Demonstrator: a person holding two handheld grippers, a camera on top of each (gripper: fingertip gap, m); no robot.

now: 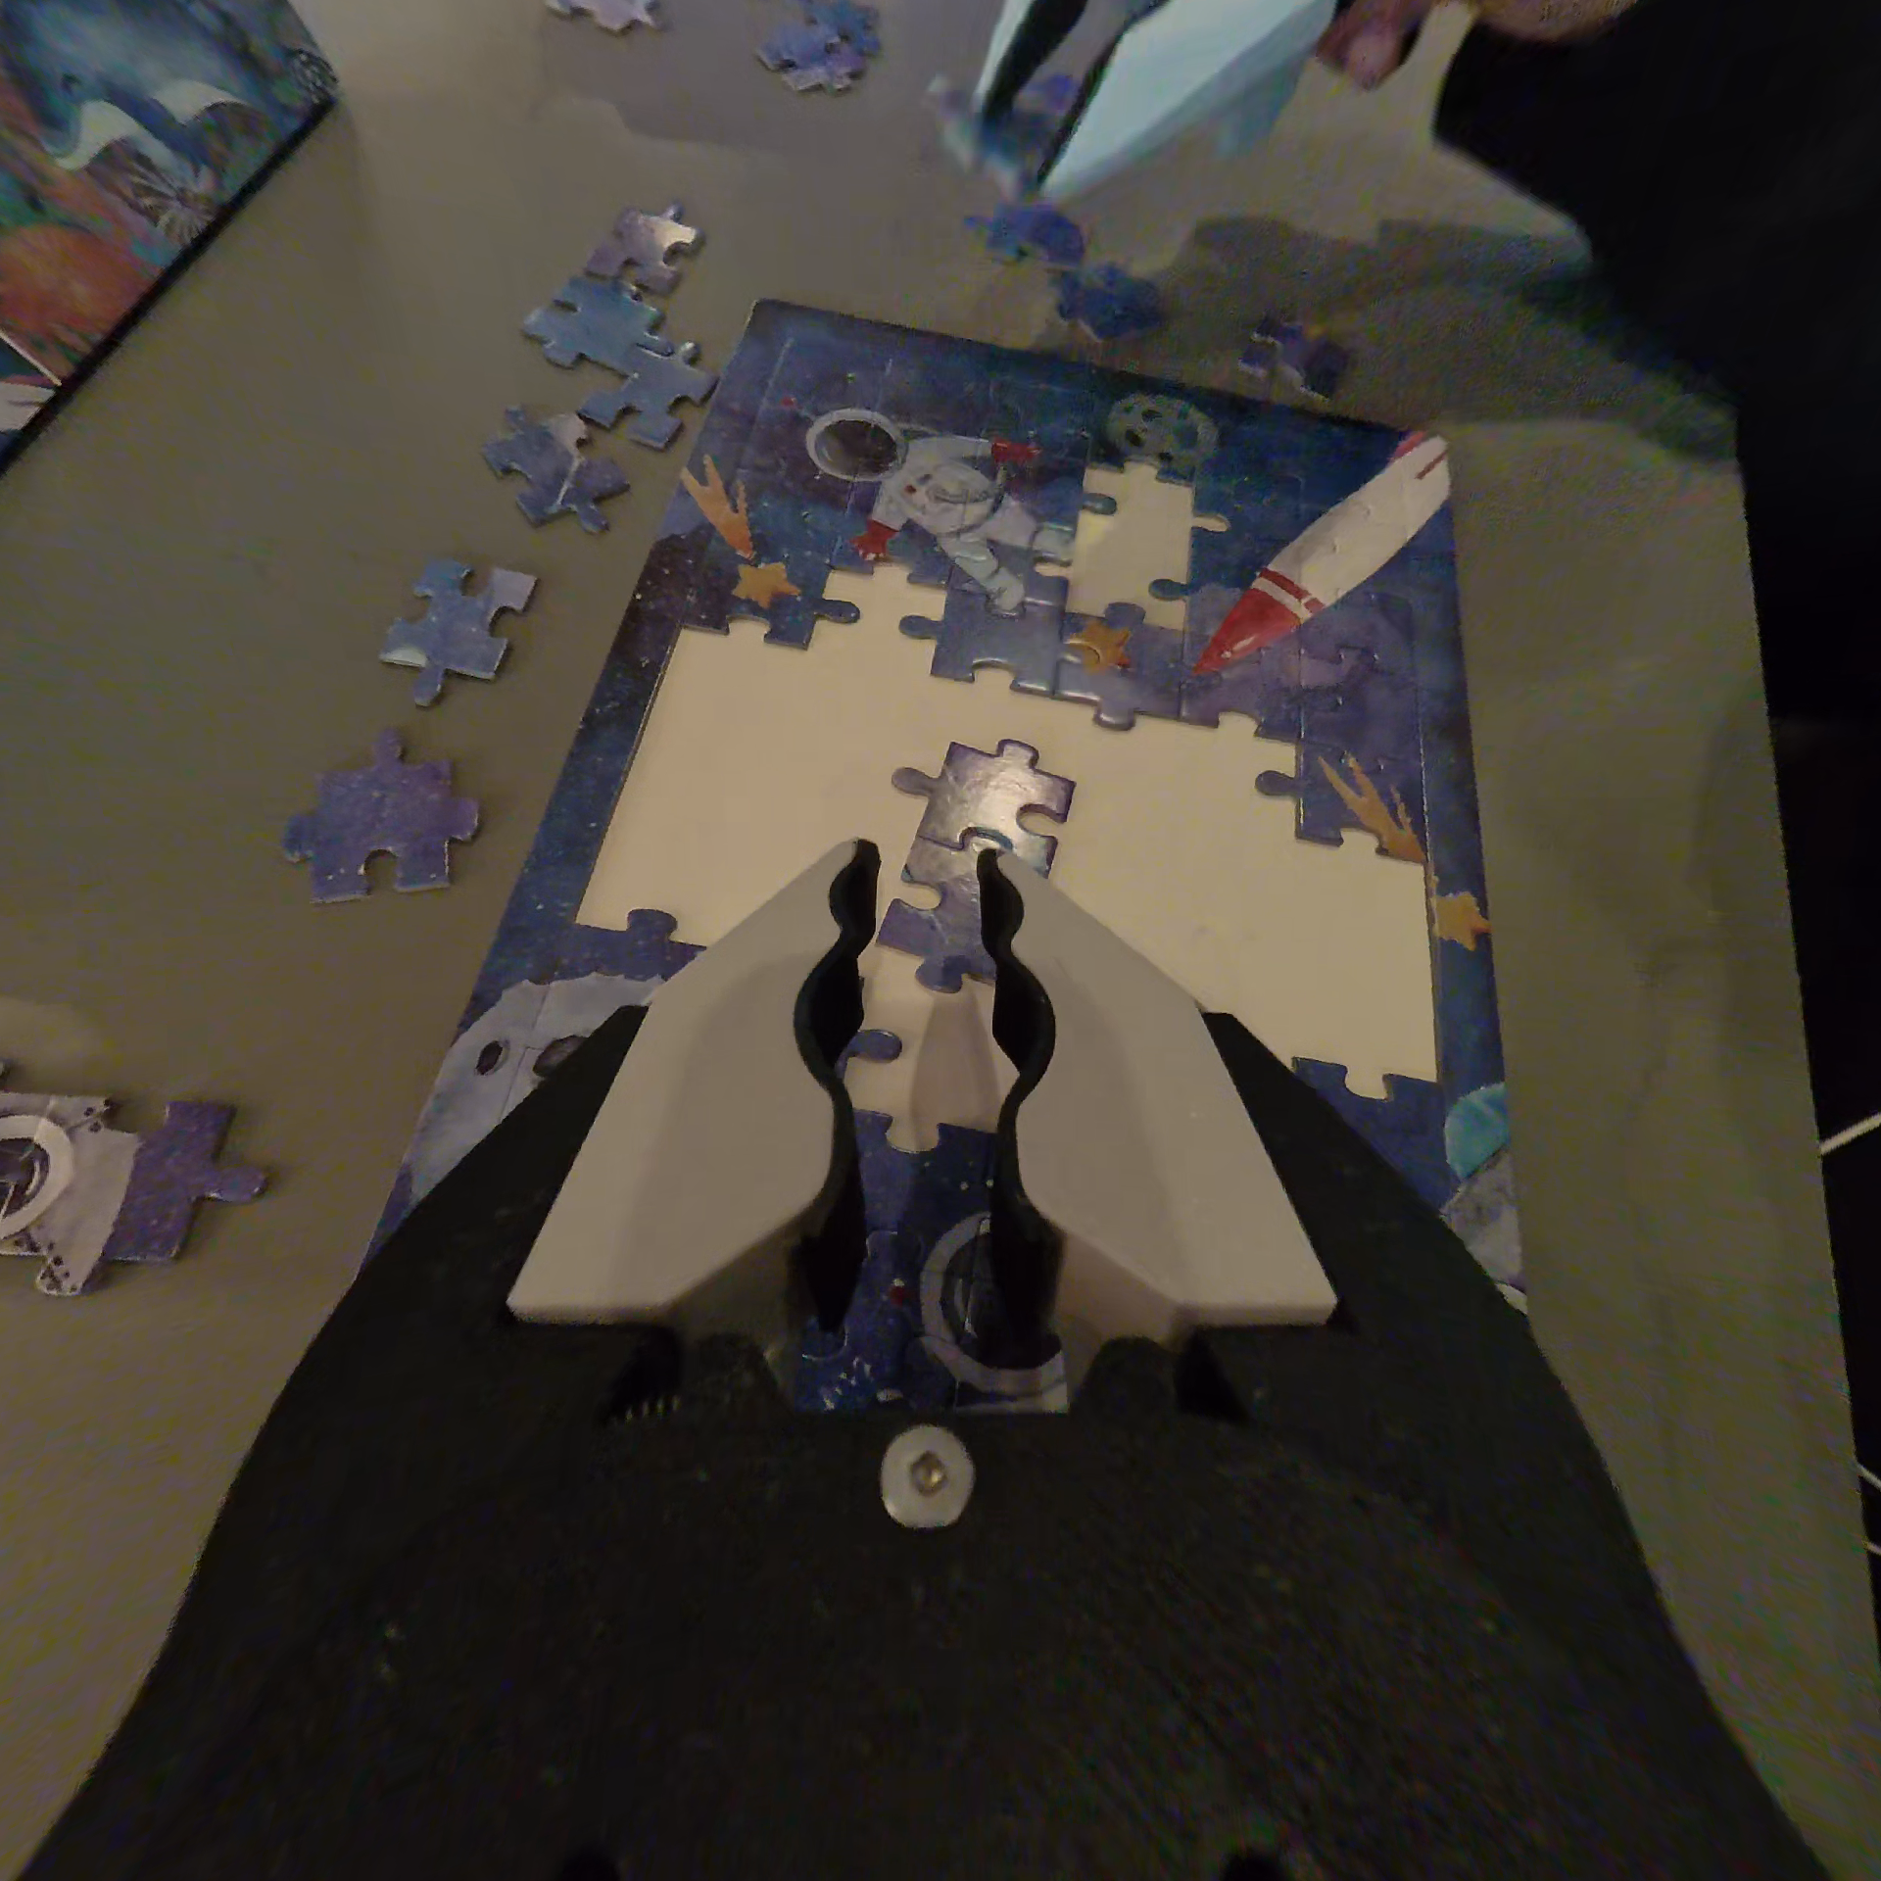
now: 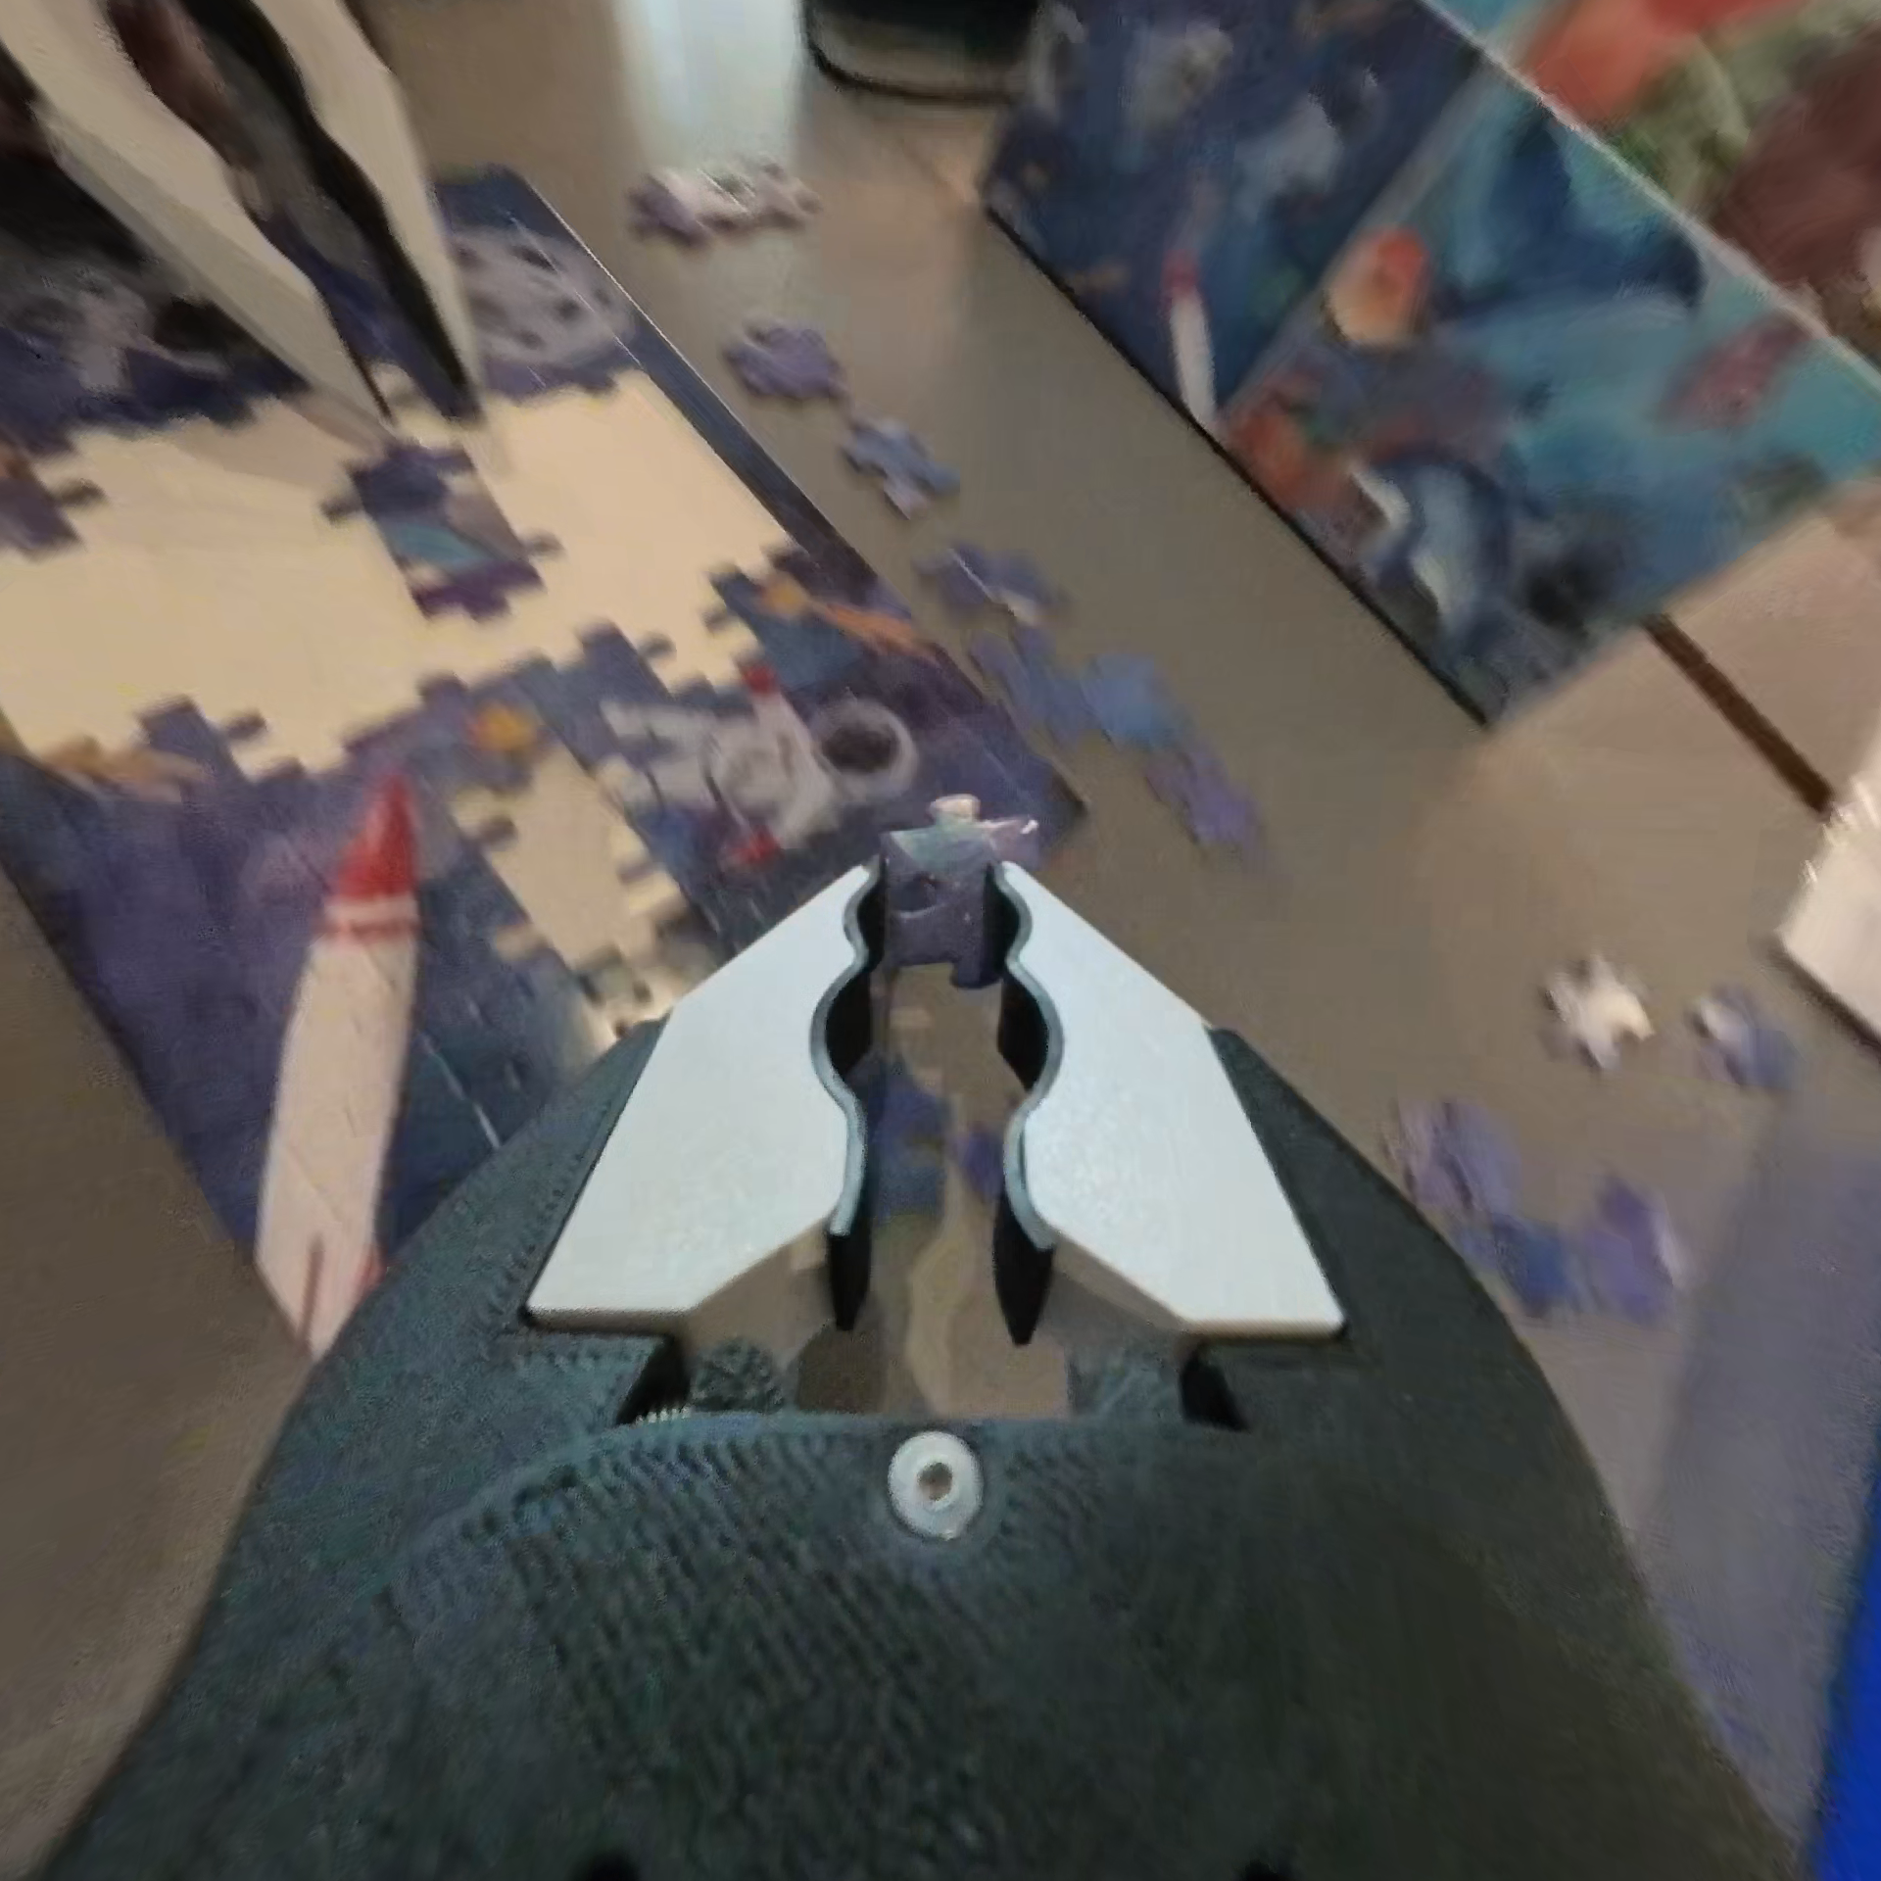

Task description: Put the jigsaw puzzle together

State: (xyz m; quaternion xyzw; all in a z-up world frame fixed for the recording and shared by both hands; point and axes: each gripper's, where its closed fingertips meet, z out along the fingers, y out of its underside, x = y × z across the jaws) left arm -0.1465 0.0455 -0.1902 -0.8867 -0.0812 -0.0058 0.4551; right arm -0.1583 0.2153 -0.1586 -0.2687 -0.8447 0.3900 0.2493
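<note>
Right wrist view shows the right claw (image 2: 931, 901) clamped on a puzzle piece (image 2: 936, 906) above the surface (image 2: 1323, 916), beside the half-finished jigsaw puzzle (image 2: 305, 814). Left claw (image 1: 921, 865) hangs parted over two joined pieces (image 1: 982, 814) on the puzzle's bare middle.

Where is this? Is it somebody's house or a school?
Hard to say for sure. It looks like a plain tabletop set up for puzzle play: a half-done space jigsaw, loose pieces beside it and a picture box nearby. Nothing here shows whether it's a house or a school.

We see a plain grey-beige desk (image 1: 254, 489) under dim light, glare streaking its far end; beyond its right edge, darkness.
</note>
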